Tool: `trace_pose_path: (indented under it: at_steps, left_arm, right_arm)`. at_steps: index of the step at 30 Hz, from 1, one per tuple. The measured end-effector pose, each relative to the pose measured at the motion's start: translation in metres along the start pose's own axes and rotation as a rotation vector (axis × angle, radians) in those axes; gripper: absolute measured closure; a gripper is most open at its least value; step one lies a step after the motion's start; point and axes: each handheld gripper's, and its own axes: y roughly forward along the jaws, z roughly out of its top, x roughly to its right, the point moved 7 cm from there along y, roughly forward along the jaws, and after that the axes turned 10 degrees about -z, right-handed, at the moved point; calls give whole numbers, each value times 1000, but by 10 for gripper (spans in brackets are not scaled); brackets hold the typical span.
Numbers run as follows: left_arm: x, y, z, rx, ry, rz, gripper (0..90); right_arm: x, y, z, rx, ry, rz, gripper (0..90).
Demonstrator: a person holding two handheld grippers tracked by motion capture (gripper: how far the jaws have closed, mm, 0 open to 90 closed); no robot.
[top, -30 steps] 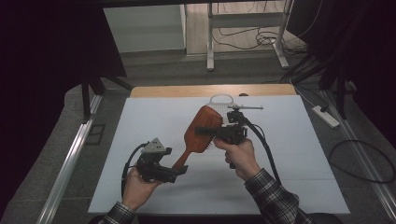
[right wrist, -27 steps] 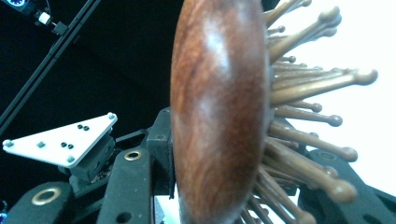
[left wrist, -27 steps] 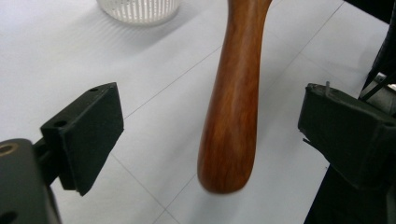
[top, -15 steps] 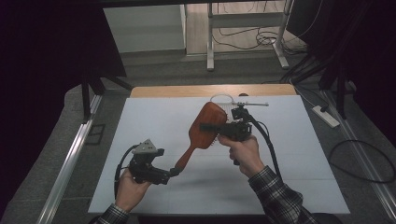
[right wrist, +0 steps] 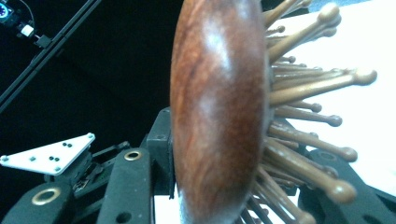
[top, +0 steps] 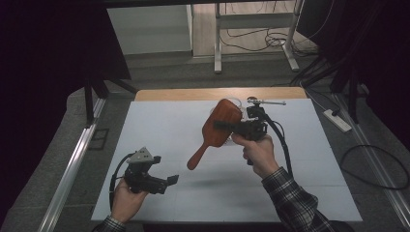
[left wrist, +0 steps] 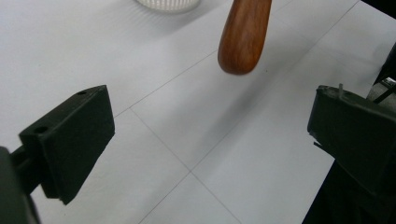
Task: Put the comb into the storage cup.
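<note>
Since a second ago, left gripper [top: 170, 181] has let go of the brush handle and pulled back toward the near-left of the table [top: 159, 125]; its jaws now stand wide apart with nothing between them. In its own view the rounded handle tip hangs ahead, clear of the surface.

Farther in, right gripper [top: 223, 126] holds the wooden hairbrush [top: 215, 131] alone, clamped across the oval head, handle slanting down toward the person, whole brush lifted off the table. Right gripper view shows one jaw on the polished back, the other among the pins.

Judged: light and stiff; the varnished back is likely slippery, the ball-tipped pins may bend. The handle neck looks the safer hold.

Count: one brush, two grippers, one white ribbed object [left wrist: 166, 4] beyond.
</note>
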Motion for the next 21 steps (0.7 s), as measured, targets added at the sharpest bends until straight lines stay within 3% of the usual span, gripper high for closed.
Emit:
trace_pose_path:
  at_steps: [6, 21]
  left_arm:
    - [1, 0, -10, -12, 2, -8, 21]
    - [-1, -10, -29, -37, -14, 32, 8]
  right_arm:
    - [4, -2, 7, 16, 1, -16, 538]
    - [17, -5, 21, 44, -6, -49, 538]
